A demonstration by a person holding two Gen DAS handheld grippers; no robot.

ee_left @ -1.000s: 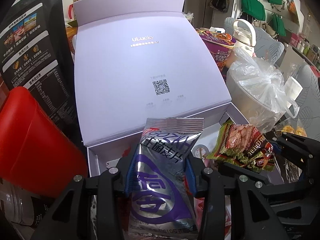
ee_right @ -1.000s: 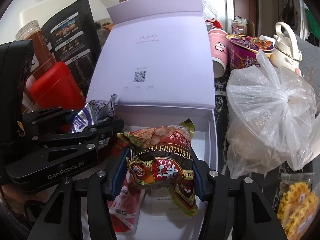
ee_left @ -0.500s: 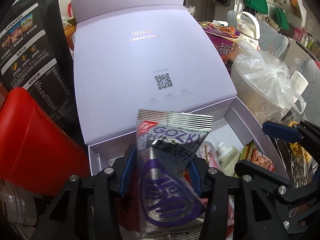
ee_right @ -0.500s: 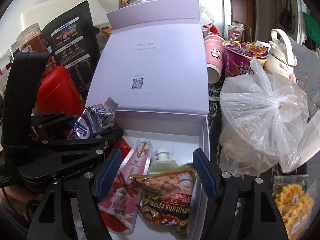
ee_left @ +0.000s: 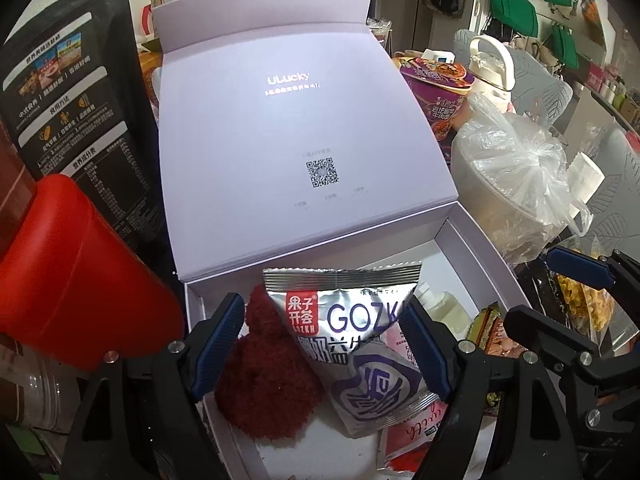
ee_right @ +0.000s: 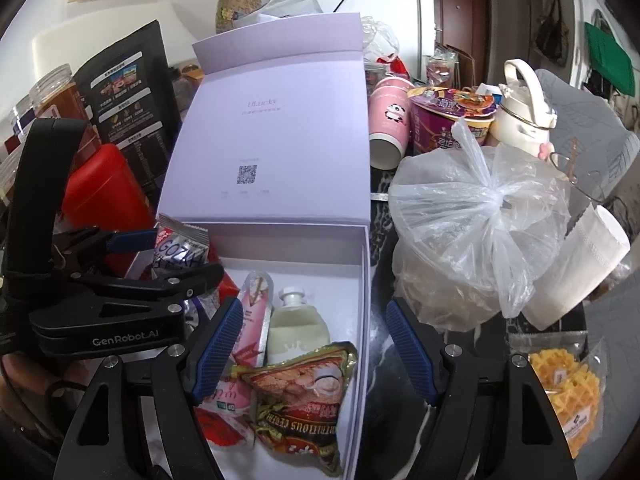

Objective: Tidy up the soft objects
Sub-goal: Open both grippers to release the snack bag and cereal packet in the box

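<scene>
Our left gripper [ee_left: 324,344] hangs with its blue-padded jaws spread wide over the near end of the lilac box [ee_left: 476,248], gripping nothing; the silver-and-purple snack packet [ee_left: 352,344] lies loose between the pads, leaning on a dark red fuzzy thing [ee_left: 264,376] inside the box. Our right gripper [ee_right: 312,344] is likewise spread and empty, one finger over the box floor and the other outside its right wall. Below it lie a red-and-green cereal packet [ee_right: 304,396], a pink pouch [ee_right: 250,320] and a small white milk pouch [ee_right: 298,328], all inside the box. The box lid [ee_right: 272,136] stands propped open behind. The table is crowded: a red canister [ee_left: 76,272] and a black bag [ee_left: 68,92] press close on the left, a knotted clear plastic bag [ee_right: 480,240] sits just beside the right wall, and a packet of yellow waffles [ee_right: 568,392] is nearer us. The packets look crinkled and glossy.
</scene>
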